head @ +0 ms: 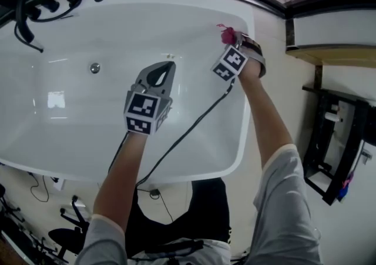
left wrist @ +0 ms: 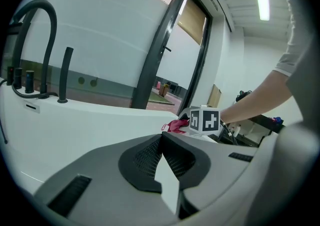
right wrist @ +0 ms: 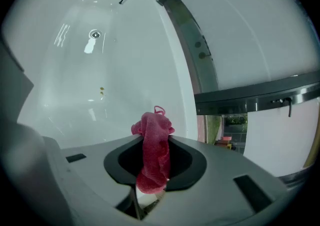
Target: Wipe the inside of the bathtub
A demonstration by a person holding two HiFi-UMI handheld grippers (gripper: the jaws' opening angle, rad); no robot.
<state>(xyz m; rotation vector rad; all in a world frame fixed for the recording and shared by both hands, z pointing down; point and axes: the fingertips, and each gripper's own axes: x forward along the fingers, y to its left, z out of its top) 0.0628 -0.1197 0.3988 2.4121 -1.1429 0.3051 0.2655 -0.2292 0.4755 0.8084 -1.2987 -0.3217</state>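
Observation:
The white bathtub [head: 70,123] fills the head view, with its drain [head: 94,67] at the left. My right gripper [head: 236,39] is at the tub's far right inner wall, shut on a red cloth [head: 227,35]. In the right gripper view the cloth [right wrist: 152,152] is bunched between the jaws and sticks out past them toward the tub wall [right wrist: 125,59]. My left gripper [head: 171,66] hovers over the middle of the tub, shut, with nothing held. In the left gripper view its jaws [left wrist: 161,139] meet at the tips, and the cloth [left wrist: 175,125] shows beyond them.
A black faucet [head: 32,5] and hand shower [left wrist: 64,74] stand on the tub's left end. A small yellowish speck [head: 170,56] lies on the tub floor. A black cable [head: 188,131] runs from the right gripper over the near rim. A black rack [head: 332,140] stands at the right.

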